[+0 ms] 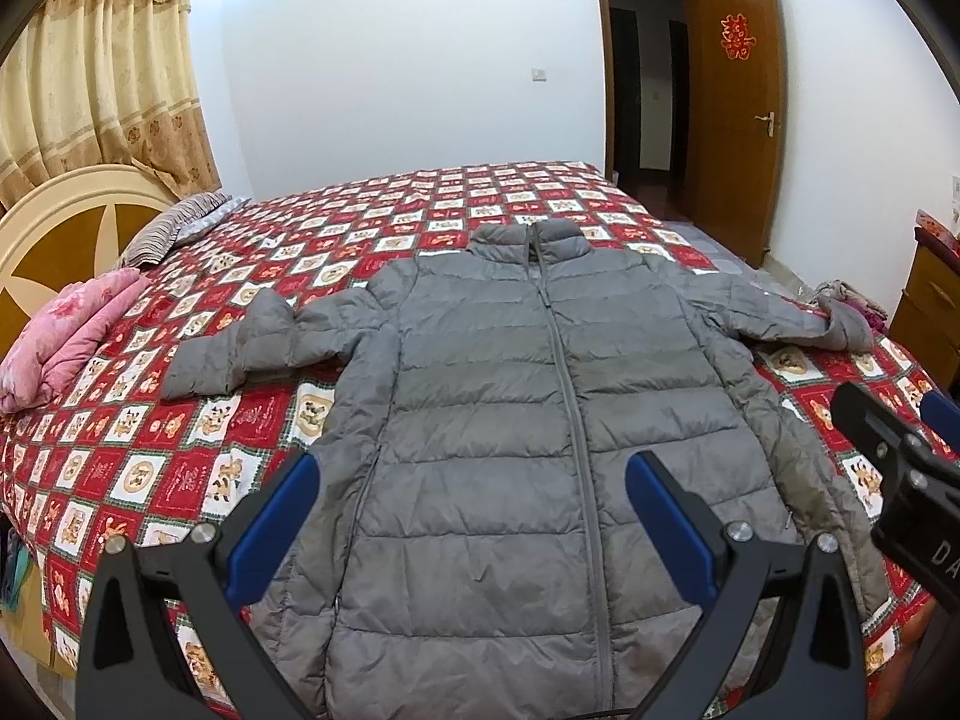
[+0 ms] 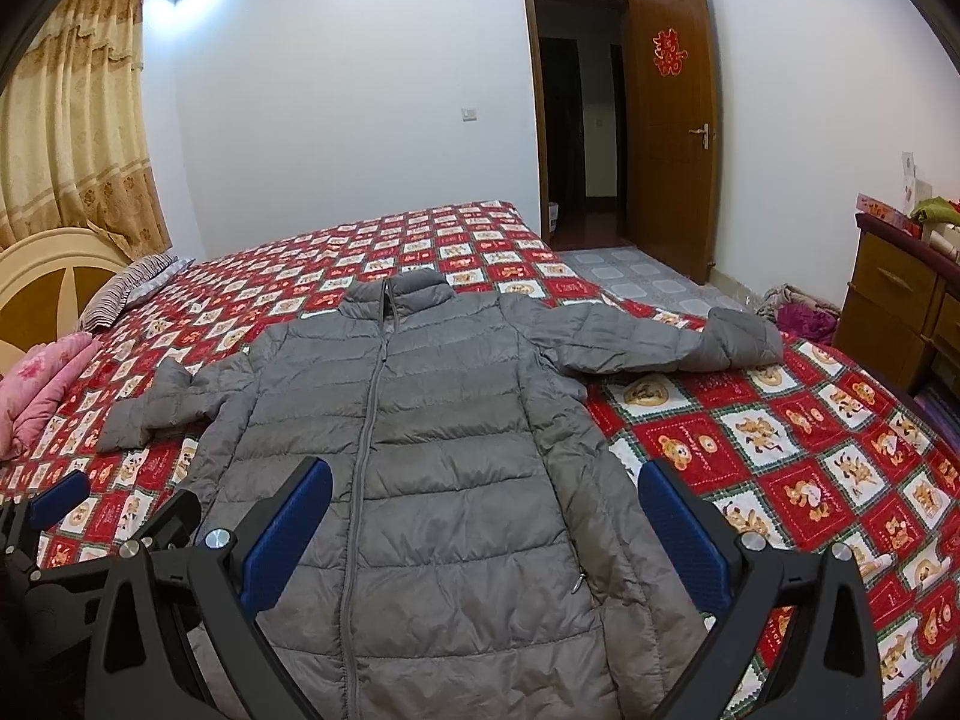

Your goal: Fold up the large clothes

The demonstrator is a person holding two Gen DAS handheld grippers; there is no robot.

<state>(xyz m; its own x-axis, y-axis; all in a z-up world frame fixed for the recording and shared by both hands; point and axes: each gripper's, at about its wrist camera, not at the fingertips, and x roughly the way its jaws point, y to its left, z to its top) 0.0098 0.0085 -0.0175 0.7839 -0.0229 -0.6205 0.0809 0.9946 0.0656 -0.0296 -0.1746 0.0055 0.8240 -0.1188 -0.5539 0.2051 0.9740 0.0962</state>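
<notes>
A grey quilted puffer jacket [image 1: 516, 420] lies flat and zipped, front up, on the bed, collar away from me, both sleeves spread out to the sides. It also shows in the right wrist view [image 2: 432, 450]. My left gripper [image 1: 471, 516] is open and empty, hovering above the jacket's lower half. My right gripper [image 2: 483, 534] is open and empty above the jacket's lower right part. The right gripper also shows at the right edge of the left wrist view [image 1: 900, 450], and the left gripper at the left edge of the right wrist view [image 2: 120, 516].
The bed has a red and white checked cover [image 1: 198, 456]. A pink folded quilt [image 1: 66, 336] and a striped pillow [image 1: 174, 228] lie by the headboard at left. A wooden dresser [image 2: 906, 312] stands at right. An open door [image 2: 672, 120] is behind the bed.
</notes>
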